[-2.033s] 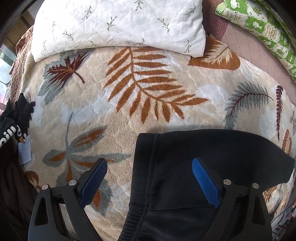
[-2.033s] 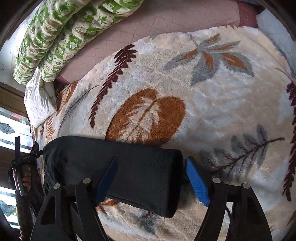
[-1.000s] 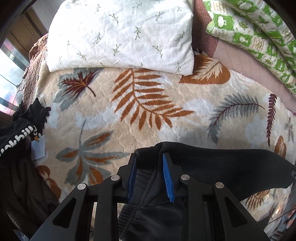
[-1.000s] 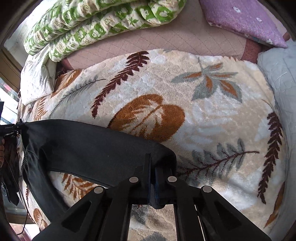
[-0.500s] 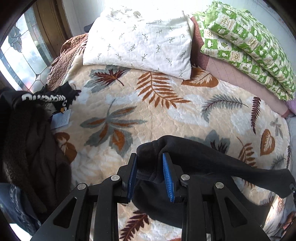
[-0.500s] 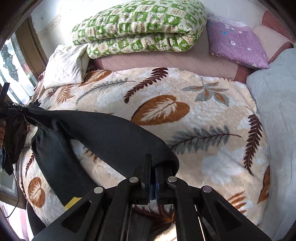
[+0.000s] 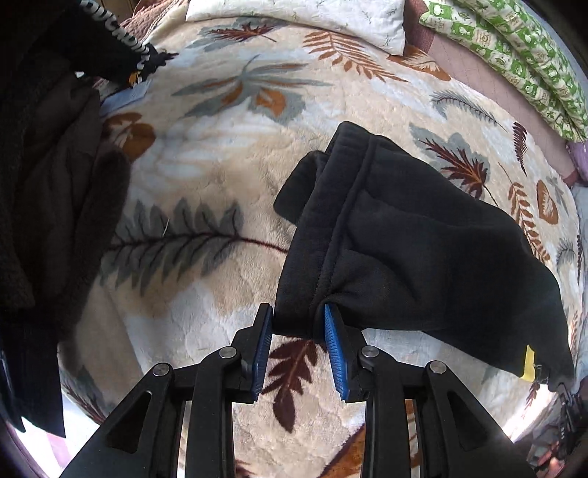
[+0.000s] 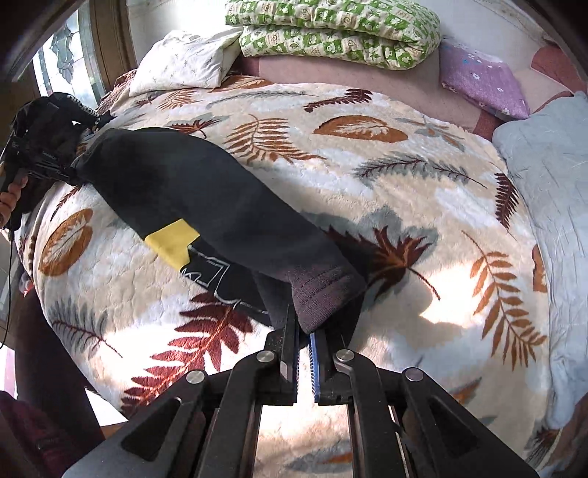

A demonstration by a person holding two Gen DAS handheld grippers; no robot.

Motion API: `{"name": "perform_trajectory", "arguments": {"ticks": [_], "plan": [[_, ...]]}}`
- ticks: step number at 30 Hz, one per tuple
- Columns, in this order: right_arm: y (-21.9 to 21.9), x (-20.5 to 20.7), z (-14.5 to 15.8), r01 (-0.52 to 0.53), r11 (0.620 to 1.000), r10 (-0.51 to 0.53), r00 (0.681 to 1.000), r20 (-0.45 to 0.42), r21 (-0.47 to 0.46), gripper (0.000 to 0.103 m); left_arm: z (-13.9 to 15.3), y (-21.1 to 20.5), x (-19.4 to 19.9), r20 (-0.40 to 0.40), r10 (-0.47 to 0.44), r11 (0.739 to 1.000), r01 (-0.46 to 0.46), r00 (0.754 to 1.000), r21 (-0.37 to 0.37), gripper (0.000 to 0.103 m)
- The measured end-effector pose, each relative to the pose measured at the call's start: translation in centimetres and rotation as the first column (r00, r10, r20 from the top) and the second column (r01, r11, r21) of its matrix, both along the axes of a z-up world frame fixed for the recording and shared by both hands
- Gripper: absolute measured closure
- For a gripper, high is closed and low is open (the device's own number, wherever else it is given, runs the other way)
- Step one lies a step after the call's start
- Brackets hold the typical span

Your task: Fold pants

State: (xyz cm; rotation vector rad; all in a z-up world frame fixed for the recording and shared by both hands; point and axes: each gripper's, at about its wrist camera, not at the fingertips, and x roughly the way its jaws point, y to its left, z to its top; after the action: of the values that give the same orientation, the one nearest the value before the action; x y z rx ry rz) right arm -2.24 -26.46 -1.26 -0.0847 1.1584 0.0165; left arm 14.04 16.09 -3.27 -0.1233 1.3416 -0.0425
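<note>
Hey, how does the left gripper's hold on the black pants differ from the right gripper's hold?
The left gripper clamps a thick bunched end of the black pants, its blue pads standing well apart; the right gripper pinches the ribbed cuff end, pads nearly touching. The left holds the seamed, banded end; the right holds the end nearer the yellow patch. Both point down over the leaf-print blanket.

I count: one pants (image 7: 411, 235), two grippers (image 7: 298, 323) (image 8: 303, 334), one leaf blanket (image 8: 404, 206), one white pillow (image 8: 183, 62), one green quilt (image 8: 330, 29), one purple pillow (image 8: 481, 81).

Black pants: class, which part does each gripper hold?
Left gripper pinches the black pants at the waistband; right gripper pinches a ribbed leg cuff.
</note>
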Motion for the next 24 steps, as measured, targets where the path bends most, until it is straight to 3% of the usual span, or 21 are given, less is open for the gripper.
{"name": "perform_trajectory", "arguments": {"ticks": [6, 8, 10, 11, 15, 19, 22, 24], "plan": [[-1.6, -2.8, 0.8, 0.084, 0.996, -0.084, 0.996, -0.017, 0.022, 0.095, 0.6, 0.9, -0.2, 0.012, -0.024, 1.0, 0.024, 1.0, -0.019, 0.068], [-3.5, -3.4, 1.8, 0.171, 0.98, -0.171, 0.985, -0.009, 0.107, 0.087, 1.5, 0.9, -0.5, 0.045, -0.045, 0.999, 0.046, 0.998, -0.009, 0.067], [-5.6, -3.8, 2.7, 0.267, 0.928, -0.273, 0.962, -0.013, 0.261, 0.072, 2.9, 1.0, -1.1, 0.093, -0.054, 0.998, 0.052, 0.994, 0.024, 0.064], [-6.4, -3.9, 3.1, 0.304, 0.892, -0.315, 0.949, -0.021, 0.335, 0.066, 3.7, 1.1, -1.3, 0.115, -0.058, 0.998, 0.056, 0.992, 0.027, 0.059], [-7.6, -3.1, 3.0, 0.379, 0.759, -0.399, 0.913, -0.081, 0.53, 0.065, 6.1, 2.4, -1.5, 0.157, -0.027, 0.999, 0.031, 0.987, -0.023, 0.04], [-8.1, -2.1, 1.2, 0.469, 0.583, -0.472, 0.86, -0.193, 0.663, 0.058, 5.9, 2.0, -0.7, 0.13, -0.046, 0.999, 0.05, 0.99, -0.022, 0.033], [-8.7, -2.1, -0.5, 0.534, 0.402, -0.529, 0.798, -0.287, 0.744, 0.051, 4.6, 1.2, 0.2, 0.089, -0.062, 0.997, 0.064, 0.994, -0.029, 0.032], [-9.4, -2.6, -1.8, 0.577, 0.221, -0.575, 0.729, -0.373, 0.787, 0.045, 3.5, 1.0, 0.9, 0.065, -0.064, 0.996, 0.069, 0.996, -0.064, 0.031]]}}
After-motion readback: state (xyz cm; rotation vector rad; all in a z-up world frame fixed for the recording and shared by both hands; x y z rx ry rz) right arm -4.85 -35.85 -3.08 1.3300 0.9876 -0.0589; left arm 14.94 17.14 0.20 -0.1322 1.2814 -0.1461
